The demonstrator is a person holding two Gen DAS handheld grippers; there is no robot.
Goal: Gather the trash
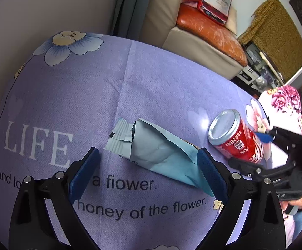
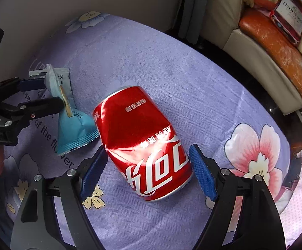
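Right claw [image 2: 146, 166] wide around dented can [image 2: 142, 143], not pressing; can may roll on desk [image 2: 171, 73]. Left claw [image 1: 146, 170] wide over torn wrapper [image 1: 161, 152]; thin wrapper may slip.

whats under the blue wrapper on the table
The blue wrapper lies on the purple tablecloth, covering part of its printed words. A few letters peek out at its lower edge; the rest beneath is hidden. Whether anything remains inside the torn wrapper cannot be seen.
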